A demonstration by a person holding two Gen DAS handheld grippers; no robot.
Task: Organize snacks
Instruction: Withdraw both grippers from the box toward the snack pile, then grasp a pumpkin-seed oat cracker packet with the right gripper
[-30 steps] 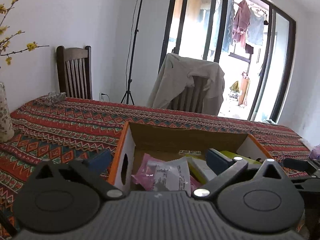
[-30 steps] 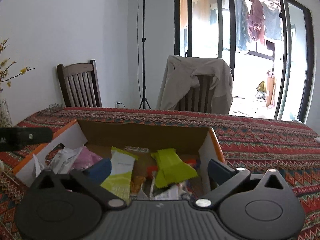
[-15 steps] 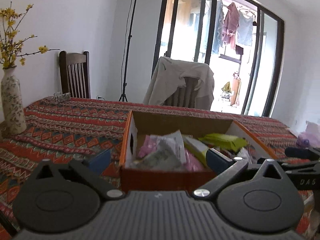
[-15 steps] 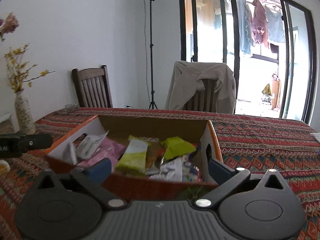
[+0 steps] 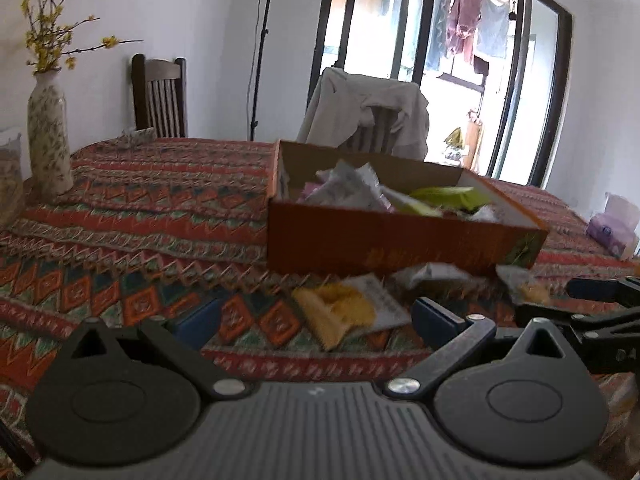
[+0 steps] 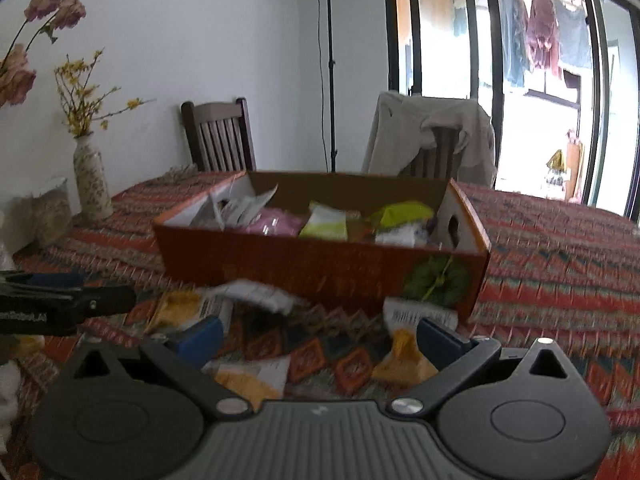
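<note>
An orange cardboard box stands on the patterned tablecloth, filled with several snack packets, pink, white and lime green. Loose yellow-and-white snack packets lie on the cloth in front of the box. My left gripper is open and empty, low over the cloth just short of a yellow packet. My right gripper is also open and empty, with loose packets lying between and below its blue fingertips. The other gripper shows at each view's edge.
A tall patterned vase with yellow flowers stands at the table's left. Two wooden chairs stand behind the table, one draped with a beige jacket. A purple tissue pack lies at the right. A light stand rises by the wall.
Both grippers have drawn back from above the box toward the table's near side. The box now stands farther ahead, and loose packets in front of it have come into view.
</note>
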